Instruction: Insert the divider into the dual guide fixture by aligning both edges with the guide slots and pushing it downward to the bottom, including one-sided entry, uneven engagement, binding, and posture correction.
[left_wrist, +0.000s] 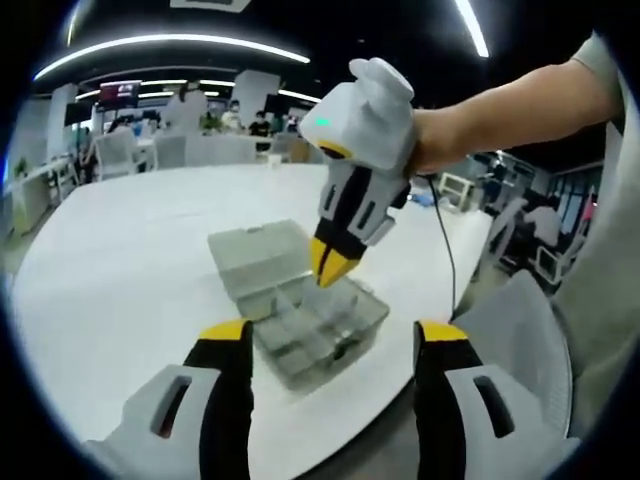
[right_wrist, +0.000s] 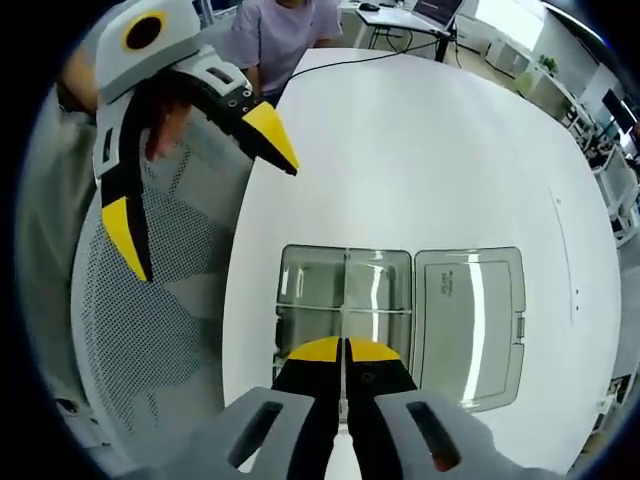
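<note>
- The right gripper (right_wrist: 345, 345) hangs over the compartment box (left_wrist: 315, 320) at the centre of the left gripper view, its jaws pinched nearly shut on the thin clear divider (right_wrist: 343, 325), which shows edge-on at the tips in the lower middle of the right gripper view.
- The left gripper (left_wrist: 335, 335) rises from the bottom of its own view with jaws spread wide and holding nothing.
- To do this step well (my judgement), keep the divider upright, start both edges in the slots together, and press straight down; if one side leads, level it before pushing on.
- The box's open lid (right_wrist: 470, 320) lies flat to the right of the tray, clear of the gripper's path.
- The box sits close to the table (right_wrist: 420, 150) edge at lower left of the right gripper view; the bare white top above offers ample room.
</note>
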